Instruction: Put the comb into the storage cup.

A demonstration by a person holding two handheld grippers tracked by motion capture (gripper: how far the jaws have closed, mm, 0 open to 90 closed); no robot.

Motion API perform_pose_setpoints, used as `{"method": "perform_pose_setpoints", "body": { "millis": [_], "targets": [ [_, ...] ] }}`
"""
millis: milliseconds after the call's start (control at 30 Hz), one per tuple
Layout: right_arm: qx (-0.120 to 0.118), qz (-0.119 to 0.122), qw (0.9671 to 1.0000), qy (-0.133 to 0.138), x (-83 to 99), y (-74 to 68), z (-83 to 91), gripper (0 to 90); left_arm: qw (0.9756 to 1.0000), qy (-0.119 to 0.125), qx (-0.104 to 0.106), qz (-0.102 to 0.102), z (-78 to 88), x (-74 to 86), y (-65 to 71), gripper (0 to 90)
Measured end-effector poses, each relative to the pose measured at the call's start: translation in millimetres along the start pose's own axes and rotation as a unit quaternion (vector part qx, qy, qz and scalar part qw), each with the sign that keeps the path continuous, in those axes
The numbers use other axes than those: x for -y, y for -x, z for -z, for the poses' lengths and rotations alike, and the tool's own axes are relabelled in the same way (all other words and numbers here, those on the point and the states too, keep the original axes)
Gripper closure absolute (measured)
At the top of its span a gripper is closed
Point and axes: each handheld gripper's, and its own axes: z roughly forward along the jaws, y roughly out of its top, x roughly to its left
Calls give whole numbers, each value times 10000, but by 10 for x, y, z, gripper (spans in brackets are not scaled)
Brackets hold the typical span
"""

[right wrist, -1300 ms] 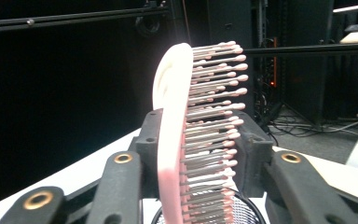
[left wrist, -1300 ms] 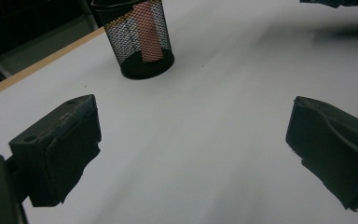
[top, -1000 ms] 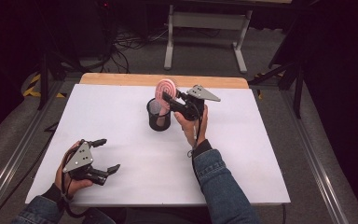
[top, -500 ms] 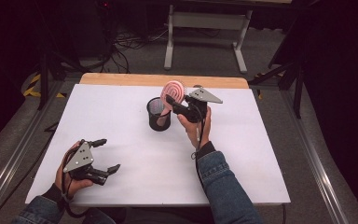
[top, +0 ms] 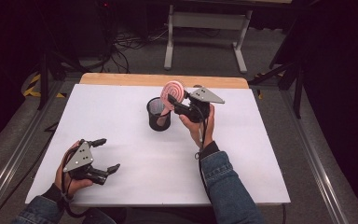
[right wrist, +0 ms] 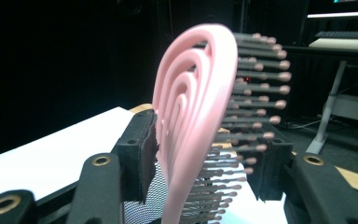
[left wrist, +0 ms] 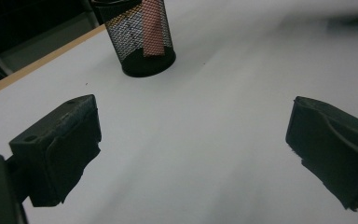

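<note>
The pink hairbrush already stands handle-down in the black mesh cup. The right tongs, beside the cup's rim, have just been opening, the brush head between their jaws; only withdrawing remains. The left tongs rest apart on the bench, well short of the cup.

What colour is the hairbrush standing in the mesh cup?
Pink; the hairbrush shows best in the right gripper view.

A lab or recording studio: dark curtained walls close in on every side, a white-topped table fills the middle, cables tangle on the grey floor at upper left, and a metal stand sits top centre.
</note>
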Motion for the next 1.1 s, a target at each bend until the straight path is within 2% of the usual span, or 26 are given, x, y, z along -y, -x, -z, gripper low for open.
{"method": "perform_pose_setpoints", "body": {
  "millis": [133,433,500,600,733,800,1100],
  "targets": [
    [25,192,9998,-22,-51,-22,17,452,10000,4,-5,3,0,-2,1,42],
    [92,413,9990,-108,-96,-31,37,383,10000,4,-11,0,2,-3,1,42],
    [133,574,9981,-175,-112,-35,35,358,10000,0,-7,-3,3,-2,-2,42],
    [132,638,9977,-204,-120,-43,32,334,10000,3,-10,7,1,-2,1,42],
    [243,831,9959,-270,-142,-71,30,279,10000,-6,-5,5,0,-1,1,42],
    [300,877,9953,-278,-154,-84,29,222,10000,-1,-5,7,1,-3,3,42],
    [381,909,9947,-284,-177,-93,26,113,10000,-3,-7,6,2,-3,2,42]
  ]
}}
